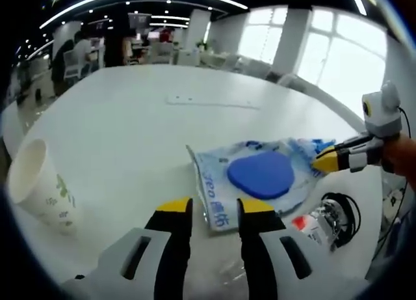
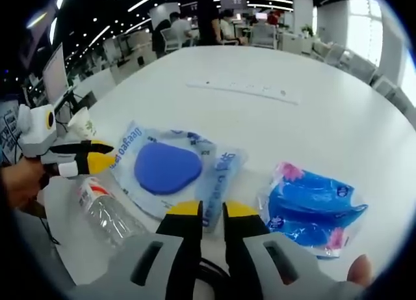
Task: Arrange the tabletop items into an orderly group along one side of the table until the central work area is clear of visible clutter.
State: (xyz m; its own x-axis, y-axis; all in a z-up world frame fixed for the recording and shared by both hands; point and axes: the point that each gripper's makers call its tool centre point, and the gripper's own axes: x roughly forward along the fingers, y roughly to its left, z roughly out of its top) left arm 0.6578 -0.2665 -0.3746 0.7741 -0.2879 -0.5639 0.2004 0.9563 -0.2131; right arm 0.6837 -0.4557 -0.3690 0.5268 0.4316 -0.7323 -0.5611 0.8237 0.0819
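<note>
A pale blue wipes pack [image 1: 218, 196] [image 2: 221, 166] with a round blue lid [image 1: 261, 174] [image 2: 166, 166] lies flat on the white table [image 1: 130, 131]. My left gripper [image 1: 215, 207] is open, and the pack's near corner lies just beyond its tips. From the right gripper view it [image 2: 104, 155] reaches in from the left to the pack's edge. My right gripper [image 2: 212, 212] has its jaws almost together, pinching the pack's near end. It [image 1: 323, 161] enters the left gripper view from the right. A bright blue packet [image 2: 315, 205] lies right of the pack.
A paper cup [image 1: 40, 189] [image 2: 81, 124] stands near the table edge. A clear bottle with a red label [image 1: 312, 222] [image 2: 104, 212] lies beside the pack, next to a black cable [image 1: 341, 209]. A white power strip [image 1: 211, 101] [image 2: 244, 87] lies farther along the table.
</note>
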